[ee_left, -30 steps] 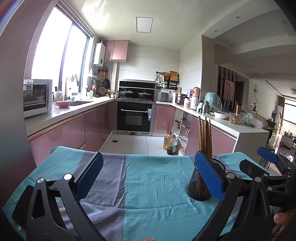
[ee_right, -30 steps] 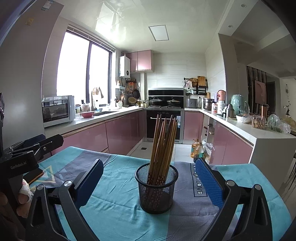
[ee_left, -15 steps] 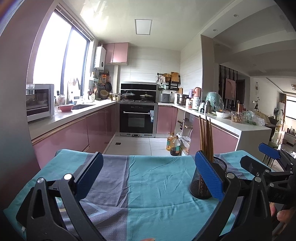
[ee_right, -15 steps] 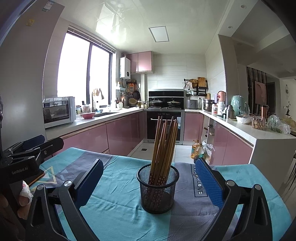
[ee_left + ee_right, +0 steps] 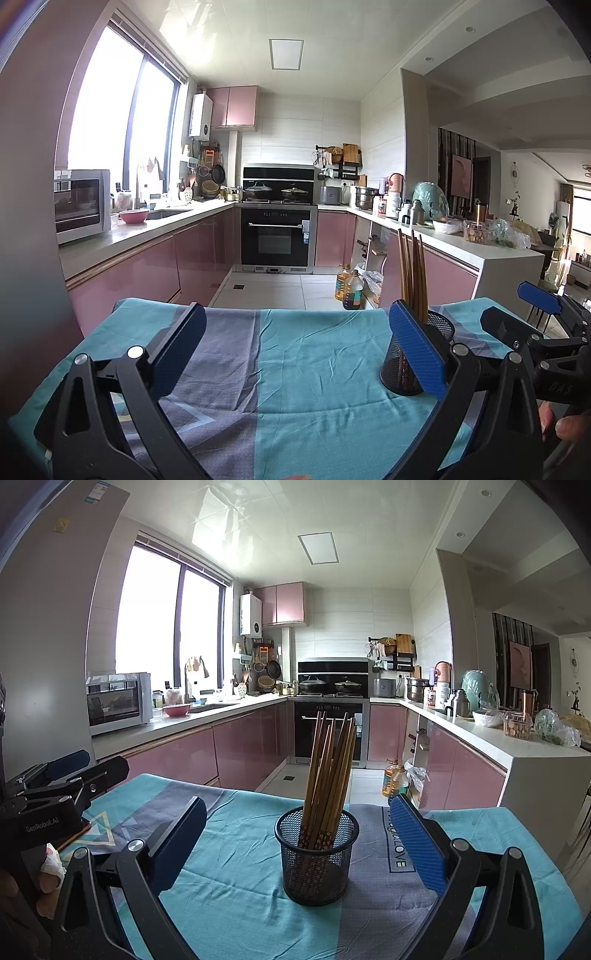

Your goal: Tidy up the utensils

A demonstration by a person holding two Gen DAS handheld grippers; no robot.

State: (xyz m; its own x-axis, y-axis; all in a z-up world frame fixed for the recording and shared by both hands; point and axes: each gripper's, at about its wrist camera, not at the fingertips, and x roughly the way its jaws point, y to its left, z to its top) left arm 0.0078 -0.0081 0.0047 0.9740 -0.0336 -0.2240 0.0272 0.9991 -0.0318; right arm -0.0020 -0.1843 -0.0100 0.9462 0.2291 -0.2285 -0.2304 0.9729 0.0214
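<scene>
left gripper (image 5: 295, 350): jaws spread wide, nothing between the pads, over bare cloth
right gripper (image 5: 297, 845): jaws wide apart, empty, framing the holder without touching it
tablecloth (image 5: 236, 853): teal and grey, wrinkled, covers the table
mesh holder (image 5: 317, 853): black, upright on the cloth, centred in right wrist view; in left wrist view partly behind that gripper's right pad
chopsticks (image 5: 330, 771): wooden bundle standing in the holder, fanned, leaning slightly right
oil bottles (image 5: 349, 288): on the floor past the table's far edge
oven (image 5: 276, 236): built in at the far wall, pink cabinets either side
</scene>
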